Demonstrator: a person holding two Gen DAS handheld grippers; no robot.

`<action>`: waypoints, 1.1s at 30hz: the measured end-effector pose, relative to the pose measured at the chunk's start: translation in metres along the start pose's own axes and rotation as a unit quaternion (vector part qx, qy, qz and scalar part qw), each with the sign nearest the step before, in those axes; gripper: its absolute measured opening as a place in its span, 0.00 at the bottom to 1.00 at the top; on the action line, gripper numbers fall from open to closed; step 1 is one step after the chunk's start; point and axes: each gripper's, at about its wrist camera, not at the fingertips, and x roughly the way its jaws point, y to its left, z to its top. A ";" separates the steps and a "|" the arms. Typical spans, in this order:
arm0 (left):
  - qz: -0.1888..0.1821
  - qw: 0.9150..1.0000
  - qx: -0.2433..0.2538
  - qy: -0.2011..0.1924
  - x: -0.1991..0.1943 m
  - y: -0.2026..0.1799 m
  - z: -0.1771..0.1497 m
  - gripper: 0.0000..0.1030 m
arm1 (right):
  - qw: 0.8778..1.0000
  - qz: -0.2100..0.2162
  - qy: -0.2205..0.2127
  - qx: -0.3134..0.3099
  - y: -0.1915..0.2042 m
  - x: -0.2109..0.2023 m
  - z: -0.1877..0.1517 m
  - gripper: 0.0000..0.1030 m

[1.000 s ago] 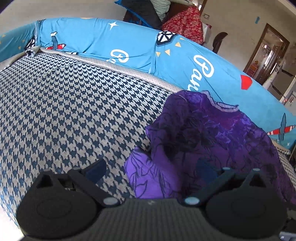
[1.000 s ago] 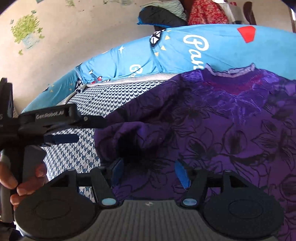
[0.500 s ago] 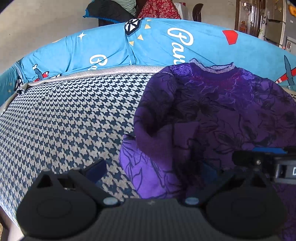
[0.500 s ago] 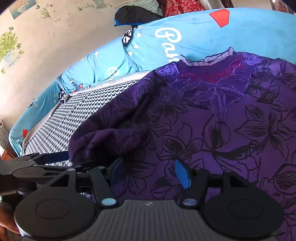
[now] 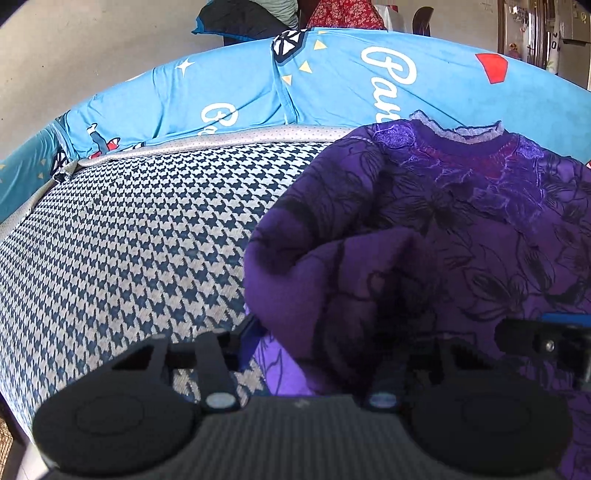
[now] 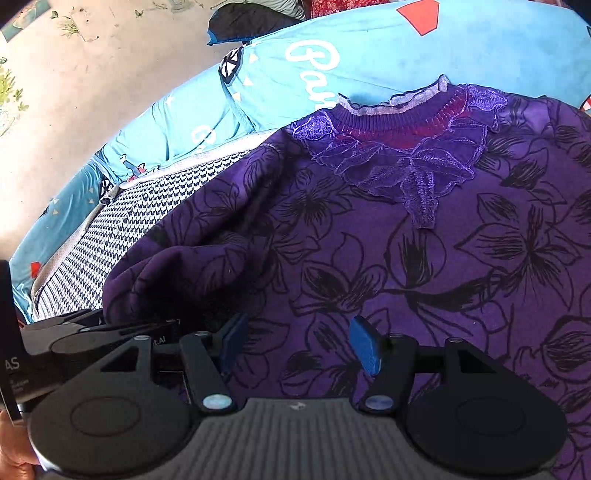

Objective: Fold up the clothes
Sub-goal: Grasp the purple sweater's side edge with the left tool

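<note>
A purple floral top (image 6: 406, 258) is laid face up on a houndstooth-patterned cushion (image 5: 129, 240), its lace-trimmed neckline (image 6: 399, 99) turned toward a blue printed sheet (image 5: 332, 85) that is draped beyond the cushion's far edge. A bunched fold of the garment (image 5: 332, 280), at the top's left side, is raised above the flat body.

Left gripper (image 5: 314, 354): its jaws have just been closing, and the bunched fold is enclosed between them; the left blue pad (image 5: 251, 332) is seen at the fold's edge, the right pad is hidden by cloth, so a firm pinch cannot be confirmed.

Right gripper (image 6: 299, 343): its jaws are held partly spread over the top's lower front, both blue pads (image 6: 364, 343) clear of the cloth, nothing being gripped. The left tool's black body (image 6: 92, 332) is seen just left of the fold, with a hand (image 6: 14, 458) at the frame's corner.

Behind the sheet, dark and red piled fabrics (image 5: 332, 18) and a doorway (image 5: 535, 33) are noted. A pale wall (image 6: 92, 74) with leaf decals is recorded left of the sheet.
</note>
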 end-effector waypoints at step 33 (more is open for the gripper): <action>0.196 0.978 -0.052 -0.052 0.034 0.087 0.034 0.13 | 0.999 -0.034 0.011 -0.041 0.010 0.022 -0.008 0.60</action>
